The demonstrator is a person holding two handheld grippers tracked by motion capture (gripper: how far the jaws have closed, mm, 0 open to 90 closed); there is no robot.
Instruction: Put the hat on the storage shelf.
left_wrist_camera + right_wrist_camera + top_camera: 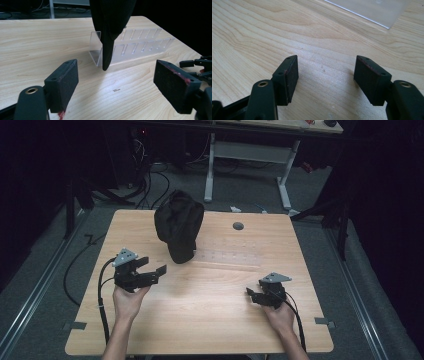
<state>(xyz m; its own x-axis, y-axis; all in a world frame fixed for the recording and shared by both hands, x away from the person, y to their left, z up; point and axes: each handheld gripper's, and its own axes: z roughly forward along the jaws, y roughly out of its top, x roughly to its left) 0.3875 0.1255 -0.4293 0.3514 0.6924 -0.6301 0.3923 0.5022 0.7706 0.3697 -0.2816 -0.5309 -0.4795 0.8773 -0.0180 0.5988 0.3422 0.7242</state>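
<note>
Pale wood-grain table (210, 310), smooth with a soft sheen. Black cloth (177, 225), matt and limp, draped over a clear glossy plastic rack (140, 47) with slots. Left tool (117, 87) and right tool (325, 80): matt black plastic, pads of rough dark foam-like facing, edges worn reddish. Brass-coloured metal inserts at the pivots.

Black cloth (178, 224); clear slotted rack (140, 46); pale wood-grain table (210, 320)
</note>
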